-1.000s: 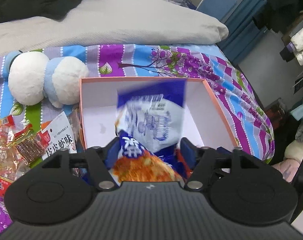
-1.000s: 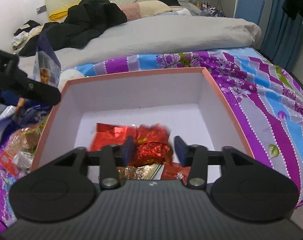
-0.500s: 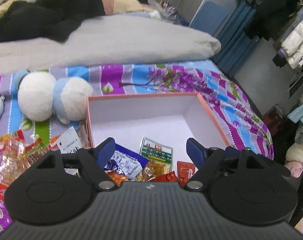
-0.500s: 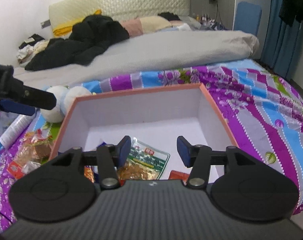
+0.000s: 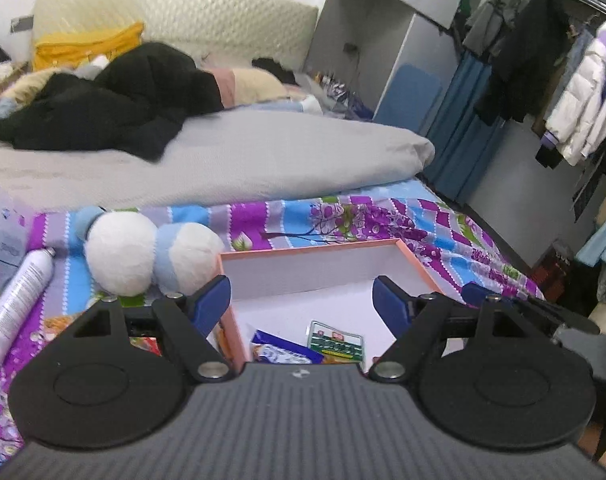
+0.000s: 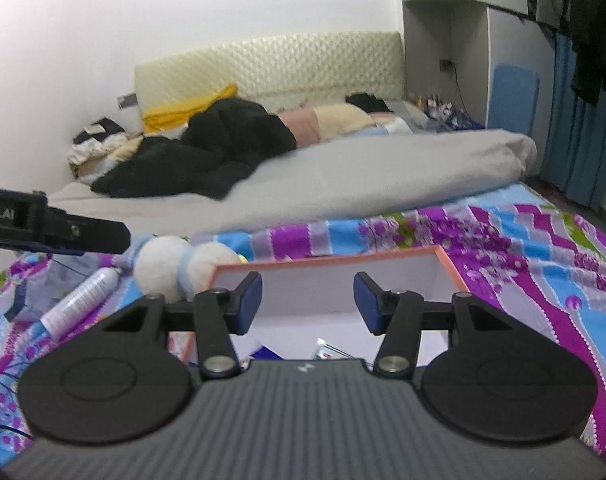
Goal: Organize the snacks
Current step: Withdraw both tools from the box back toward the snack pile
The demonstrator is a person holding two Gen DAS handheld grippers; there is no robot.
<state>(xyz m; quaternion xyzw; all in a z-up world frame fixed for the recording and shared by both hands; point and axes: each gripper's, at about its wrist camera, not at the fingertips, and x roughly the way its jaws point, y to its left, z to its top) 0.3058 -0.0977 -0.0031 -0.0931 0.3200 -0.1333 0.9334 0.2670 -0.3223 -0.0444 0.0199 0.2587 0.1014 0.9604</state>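
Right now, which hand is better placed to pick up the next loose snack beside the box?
Probably the left. The left gripper is open and empty, and a loose snack lies just left of the box, beneath it. The right gripper, also empty, hangs over the box.

Box (image 5: 417,264): orange-pink rim and outer walls, white inside. Packets within: one blue and white (image 5: 283,350), one green with a red mark (image 5: 337,344). Bedspread (image 5: 383,220): purple, sky-blue and grey stripes with white dotted lines, purple flowers, green leaves. Plush toy (image 5: 147,254): white with pale blue bands. Spray can (image 5: 17,298): white, dark print. Duvet (image 5: 263,156): plain grey. Garment (image 5: 115,100): black. Headboard (image 5: 175,12): cream, quilted. Gripper pads (image 5: 209,300): dark blue.
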